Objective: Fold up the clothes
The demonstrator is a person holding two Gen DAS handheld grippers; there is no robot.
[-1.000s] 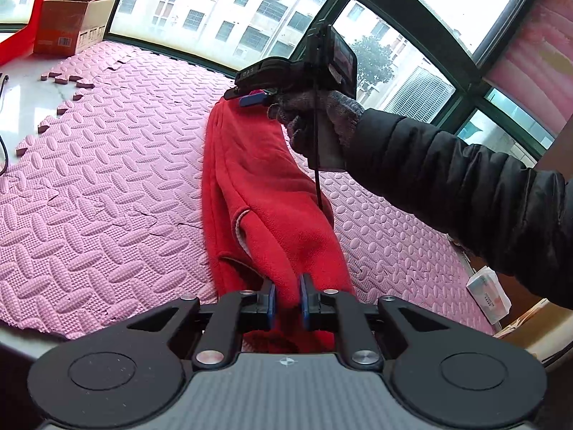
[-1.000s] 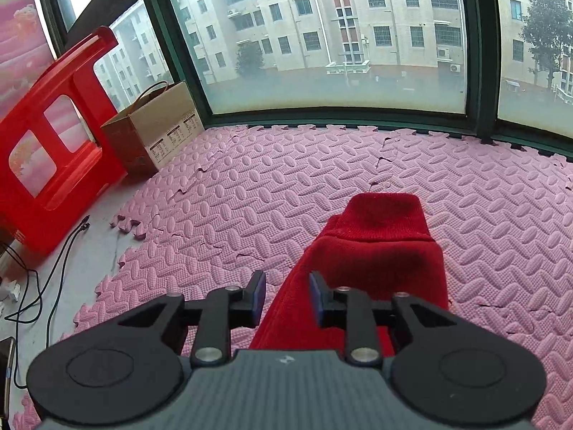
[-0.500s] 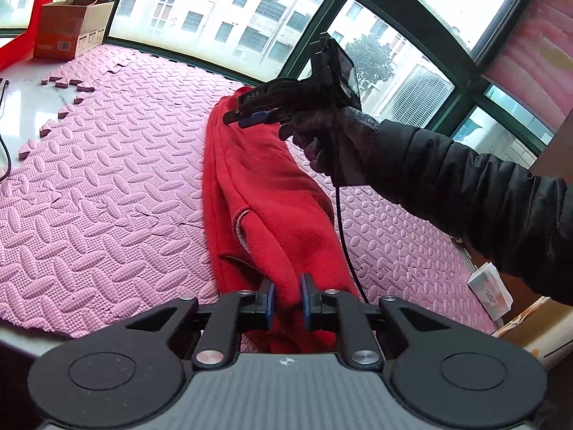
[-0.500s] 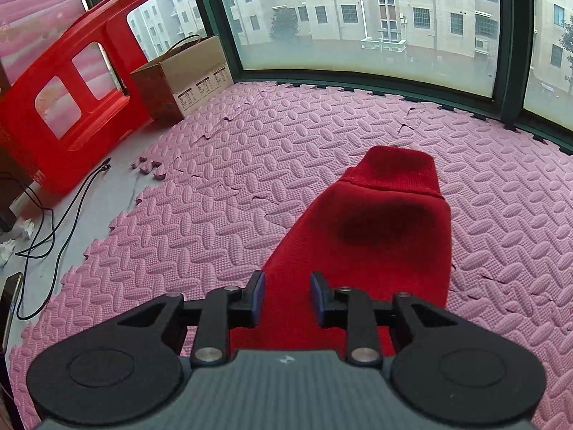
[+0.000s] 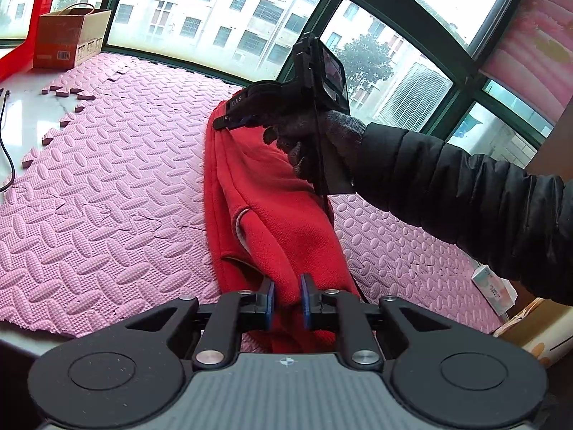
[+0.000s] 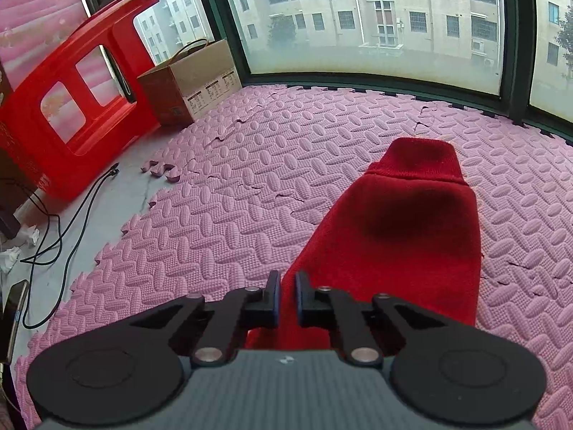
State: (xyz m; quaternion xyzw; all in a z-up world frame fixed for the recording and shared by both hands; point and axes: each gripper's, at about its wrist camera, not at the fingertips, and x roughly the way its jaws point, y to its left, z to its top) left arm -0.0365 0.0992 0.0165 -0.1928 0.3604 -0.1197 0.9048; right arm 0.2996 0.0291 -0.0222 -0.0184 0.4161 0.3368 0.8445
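Item: one red garment (image 5: 272, 208), lying on a pink foam mat (image 5: 107, 193), recorded from two wrist views. Left gripper (image 5: 286, 299): jaws pinching the near end of the garment, the cloth bunched between the blue pads; the part below the pads was cut off by the gripper body, so what kind of garment it was could not be told. Beyond the pads the garment ran as a long narrow strip, its long axis pointing away toward the window (image 5: 222, 21), with a pale lining showing at an open edge midway. At its far end the right gripper (image 5: 224, 122), held in a gloved hand (image 5: 315, 143) with a black padded sleeve (image 5: 465, 193), was in view side-on; whether it touched the cloth there could not be told. In the right wrist view the right gripper (image 6: 286, 295) had its jaws nearly pressed together on the cloth's left edge, which rose between the pads. From there the garment (image 6: 401, 236) stretched ahead and slightly right, ending in a ribbed cuff (image 6: 419, 157) flat on the mat (image 6: 222, 222). Farther off: a cardboard box (image 6: 193, 82) and a red plastic stool (image 6: 71, 100) on its side.
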